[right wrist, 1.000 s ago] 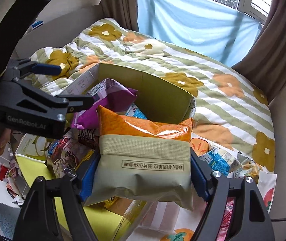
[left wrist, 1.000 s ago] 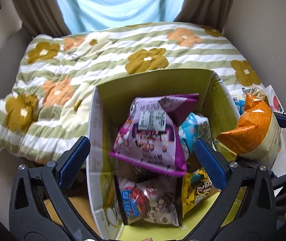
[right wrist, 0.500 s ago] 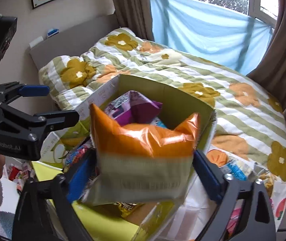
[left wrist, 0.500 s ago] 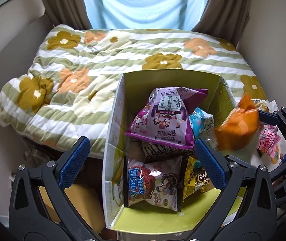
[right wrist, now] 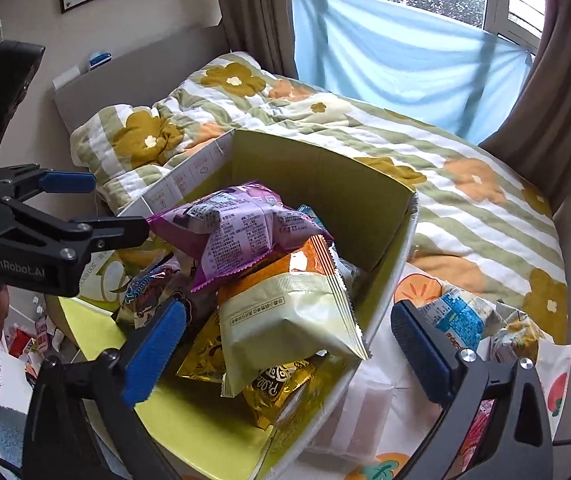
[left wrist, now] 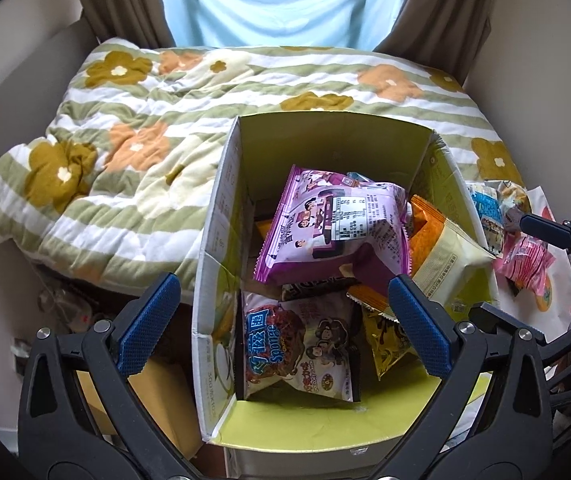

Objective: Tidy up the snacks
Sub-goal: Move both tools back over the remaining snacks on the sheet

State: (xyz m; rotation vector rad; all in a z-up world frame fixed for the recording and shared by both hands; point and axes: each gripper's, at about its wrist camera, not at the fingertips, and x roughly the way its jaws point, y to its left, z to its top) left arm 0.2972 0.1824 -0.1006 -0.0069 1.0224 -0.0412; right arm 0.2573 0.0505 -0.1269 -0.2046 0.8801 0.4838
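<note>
Both tools spread, gripping nothing: right tool [right wrist: 285, 352] just dropped orange-cream bag [right wrist: 289, 320] into box [right wrist: 325, 176], frame centre. Left tool [left wrist: 285, 320] idle. More packets wait lower right.

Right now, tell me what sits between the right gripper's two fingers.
In the right wrist view, the orange-and-cream bag, lying in the box, shows between the open right gripper fingers, ungripped.

One open cardboard box [left wrist: 221, 240] stands at frame centre. Inside it show five snack bags: one purple bag [left wrist: 337, 232] on top, one orange-and-cream bag [left wrist: 445, 256] at its right, one Sponge bag [left wrist: 297, 348] below, one gold bag [left wrist: 385, 336], one dark bag [left wrist: 309, 290] mostly hidden. Right of the box lie one blue packet [right wrist: 457, 316] and one pink packet [left wrist: 525, 260].
</note>
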